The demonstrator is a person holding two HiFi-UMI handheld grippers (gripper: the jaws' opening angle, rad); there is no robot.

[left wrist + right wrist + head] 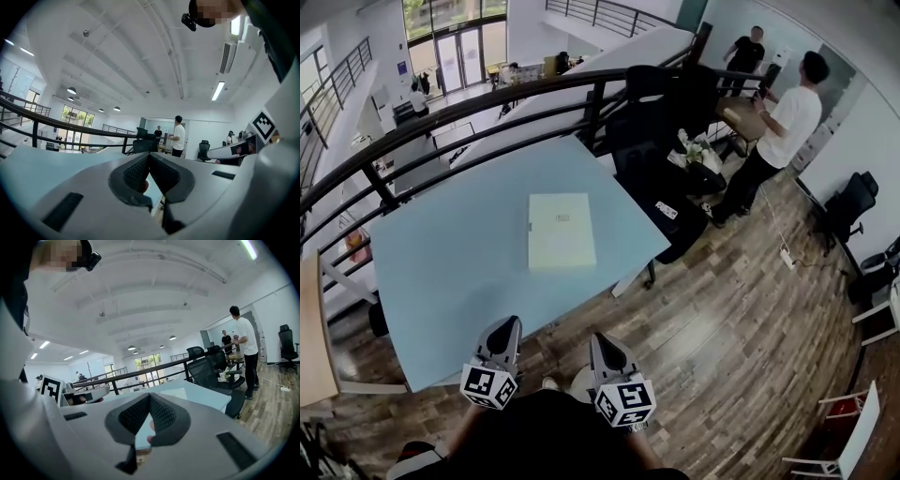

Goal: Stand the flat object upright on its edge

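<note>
A flat cream-white box (561,231) lies face down on the pale blue table (441,272), near its middle. My left gripper (505,328) and my right gripper (605,343) hang side by side at the table's near edge, well short of the box. Both are shut with nothing between the jaws. In the left gripper view the left gripper (149,157) points level across the table, its dark pads touching. In the right gripper view the right gripper (150,397) also has its tips closed, with the table (197,394) ahead. The box does not show in either gripper view.
A black railing (469,108) runs behind the table. Black office chairs (675,122) stand at the table's right, and two people (778,122) stand further right on the wooden floor (741,319). A wooden desk edge (311,328) is at the left.
</note>
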